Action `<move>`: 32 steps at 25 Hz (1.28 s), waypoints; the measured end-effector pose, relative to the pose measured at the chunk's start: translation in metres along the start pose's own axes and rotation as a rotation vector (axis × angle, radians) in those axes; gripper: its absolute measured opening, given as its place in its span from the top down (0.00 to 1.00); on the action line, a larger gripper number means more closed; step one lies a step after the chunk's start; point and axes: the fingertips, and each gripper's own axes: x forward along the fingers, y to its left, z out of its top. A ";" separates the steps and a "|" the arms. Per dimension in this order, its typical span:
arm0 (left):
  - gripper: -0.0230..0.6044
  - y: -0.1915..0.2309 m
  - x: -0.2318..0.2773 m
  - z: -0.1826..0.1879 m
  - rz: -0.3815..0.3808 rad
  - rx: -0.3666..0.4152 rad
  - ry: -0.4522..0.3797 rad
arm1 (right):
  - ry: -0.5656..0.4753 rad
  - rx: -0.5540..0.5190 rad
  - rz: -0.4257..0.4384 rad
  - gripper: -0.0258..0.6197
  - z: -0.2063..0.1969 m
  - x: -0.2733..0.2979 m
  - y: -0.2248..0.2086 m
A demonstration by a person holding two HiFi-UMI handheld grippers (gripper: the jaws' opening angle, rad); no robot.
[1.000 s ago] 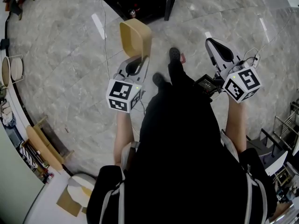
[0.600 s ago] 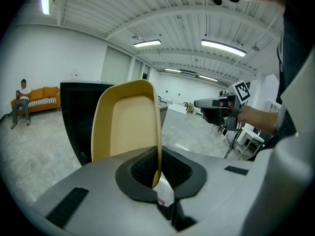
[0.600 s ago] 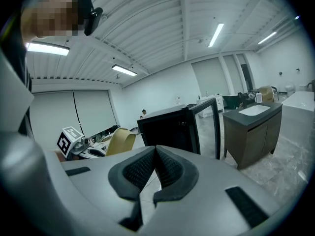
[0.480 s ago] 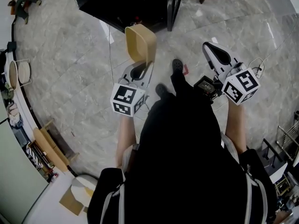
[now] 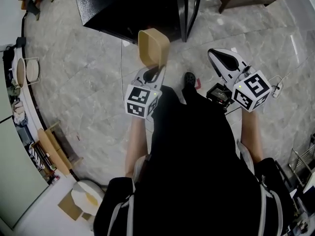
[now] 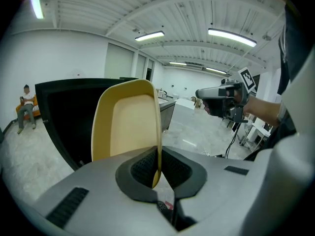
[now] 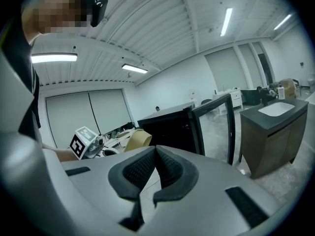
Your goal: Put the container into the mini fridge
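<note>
When you look down from the head view, the left gripper [image 5: 158, 69] is clamped on one side wall of the container [image 5: 153, 45], a tan plastic tub with rounded corners. It's held up in the air and tipped on its side, just short of the black mini fridge [image 5: 133, 9]. The fridge's door [image 5: 189, 11] is swung open off to the right. The right gripper [image 5: 214, 55] hangs over the grey marble floor [image 5: 88, 82], well apart from the tub, with the person's shoe [image 5: 189, 77] between the two. Over in the left gripper view the thin yellowish rim runs straight down between the two dark pads, which pinch it. The tub's smooth inside faces left, with the fridge's dark body right behind it. In the right gripper view the jaws are pressed together with nothing in them. Past them sits the fridge with its see-through door standing open, and a dark cabinet [image 7: 273, 132] with a white sink [image 7: 275, 108] on the right.
</note>
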 end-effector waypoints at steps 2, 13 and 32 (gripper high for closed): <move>0.90 0.004 0.004 0.001 0.005 -0.013 0.006 | 0.003 0.005 0.014 0.93 0.001 0.005 -0.003; 0.90 0.028 0.023 0.002 0.014 0.032 0.077 | 0.014 0.024 0.029 0.93 0.005 0.033 -0.009; 0.90 0.162 0.100 -0.022 0.014 0.224 0.287 | -0.004 0.081 -0.135 0.93 0.013 0.094 -0.006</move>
